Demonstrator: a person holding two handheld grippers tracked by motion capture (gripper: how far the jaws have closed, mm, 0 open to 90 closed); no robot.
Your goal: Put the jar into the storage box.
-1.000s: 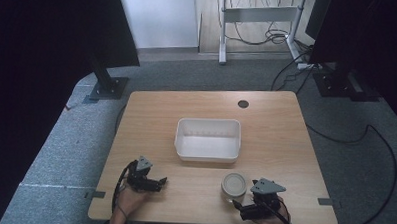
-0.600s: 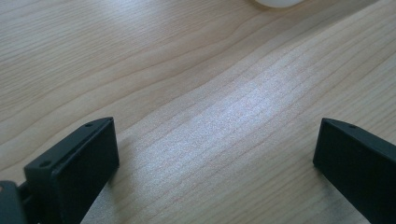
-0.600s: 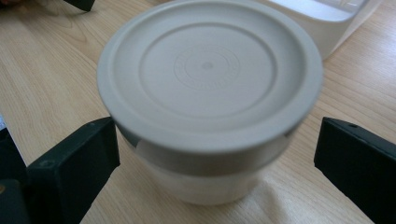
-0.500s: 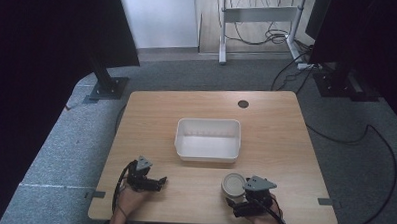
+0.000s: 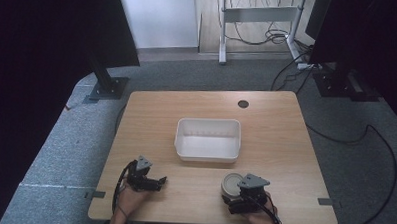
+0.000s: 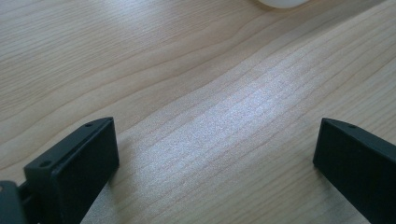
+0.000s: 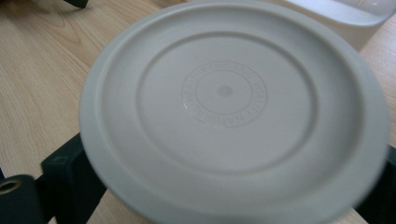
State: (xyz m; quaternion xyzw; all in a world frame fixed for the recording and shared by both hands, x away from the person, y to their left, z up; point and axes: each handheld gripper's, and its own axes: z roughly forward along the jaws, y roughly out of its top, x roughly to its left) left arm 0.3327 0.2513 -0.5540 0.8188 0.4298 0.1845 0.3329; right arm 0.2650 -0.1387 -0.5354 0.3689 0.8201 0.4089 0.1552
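A round grey-white container with a ribbed lid (image 5: 230, 182) (image 7: 224, 93) stands near the table's front edge, right of centre. My right gripper (image 5: 236, 196) (image 7: 224, 186) is open, one black jaw on each side of the container below its lid; contact is hidden by the lid's overhang. My left gripper (image 5: 160, 181) (image 6: 215, 154) rests low over bare wood at the front left, open, with nothing between its jaws.
A white rectangular tub (image 5: 208, 123) (image 7: 345, 14) sits empty at the table's middle, just beyond the container. A small dark hole (image 5: 243, 103) marks the far side of the wooden table (image 5: 275, 139). Monitor stands and cables lie on the floor around it.
My right gripper has moved left and forward, so its jaws now flank the container. The left gripper has not moved.
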